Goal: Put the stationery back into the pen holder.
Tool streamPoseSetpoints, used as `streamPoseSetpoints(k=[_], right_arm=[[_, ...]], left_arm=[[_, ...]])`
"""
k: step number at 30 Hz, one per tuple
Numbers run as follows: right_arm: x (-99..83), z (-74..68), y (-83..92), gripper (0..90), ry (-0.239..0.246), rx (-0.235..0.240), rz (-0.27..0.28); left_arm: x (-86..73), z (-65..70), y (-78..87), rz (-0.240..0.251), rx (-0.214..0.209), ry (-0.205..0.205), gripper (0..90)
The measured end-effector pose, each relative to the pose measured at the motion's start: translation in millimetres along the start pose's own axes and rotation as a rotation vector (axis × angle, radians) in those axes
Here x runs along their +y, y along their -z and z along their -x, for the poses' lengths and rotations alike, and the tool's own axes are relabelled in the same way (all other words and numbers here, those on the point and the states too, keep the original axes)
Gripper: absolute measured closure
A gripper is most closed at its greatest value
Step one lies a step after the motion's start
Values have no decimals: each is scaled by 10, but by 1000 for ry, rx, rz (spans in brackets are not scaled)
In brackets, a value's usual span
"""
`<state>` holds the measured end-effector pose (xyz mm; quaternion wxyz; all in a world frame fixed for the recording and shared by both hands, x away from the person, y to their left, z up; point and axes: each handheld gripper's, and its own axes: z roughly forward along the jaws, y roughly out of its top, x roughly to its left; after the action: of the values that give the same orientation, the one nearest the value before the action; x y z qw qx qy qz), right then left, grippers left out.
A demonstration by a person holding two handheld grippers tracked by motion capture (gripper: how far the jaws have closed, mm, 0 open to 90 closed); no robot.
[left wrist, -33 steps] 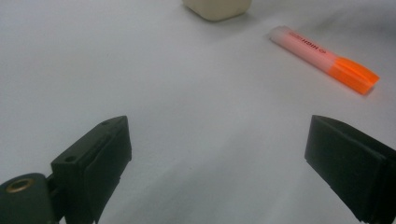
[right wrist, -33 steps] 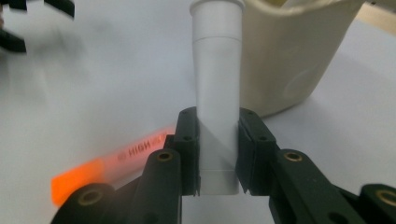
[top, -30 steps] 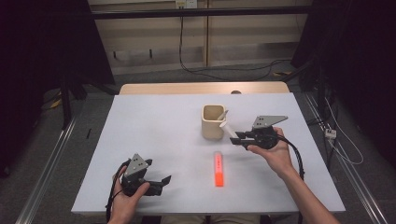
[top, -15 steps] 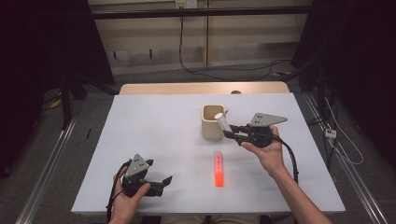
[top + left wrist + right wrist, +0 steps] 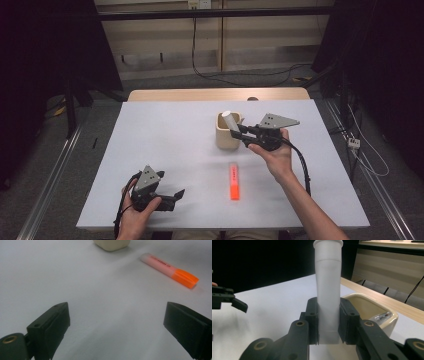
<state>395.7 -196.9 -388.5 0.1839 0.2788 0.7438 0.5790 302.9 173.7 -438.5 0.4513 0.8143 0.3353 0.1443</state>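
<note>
My right gripper (image 5: 328, 322) clamps a white tube (image 5: 328, 290) between its pads, upright, its top rising above my fingers, with the cream cup (image 5: 372, 311) just beyond them. My left gripper (image 5: 117, 322) gapes wide, holding nothing; the orange highlighter (image 5: 170, 270) lies ahead of it.

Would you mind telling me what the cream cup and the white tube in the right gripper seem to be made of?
Cream cup: probably ceramic or hard plastic, going by its thick rounded rim and soft sheen. White tube: likely plastic, matte and slightly translucent, with a moulded collar at the top.
</note>
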Motion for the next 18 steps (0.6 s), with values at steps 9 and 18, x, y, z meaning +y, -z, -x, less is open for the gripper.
streamPoseSetpoints(k=[9,18], right_arm=[[56,34,-126,720,-11,-42,46],[64,75,-344,720,-21,-87,47]], left_arm=[[-7,-28,-5,-11,-6,25,52],[-9,-16,-8,-8,-12,19,52]])
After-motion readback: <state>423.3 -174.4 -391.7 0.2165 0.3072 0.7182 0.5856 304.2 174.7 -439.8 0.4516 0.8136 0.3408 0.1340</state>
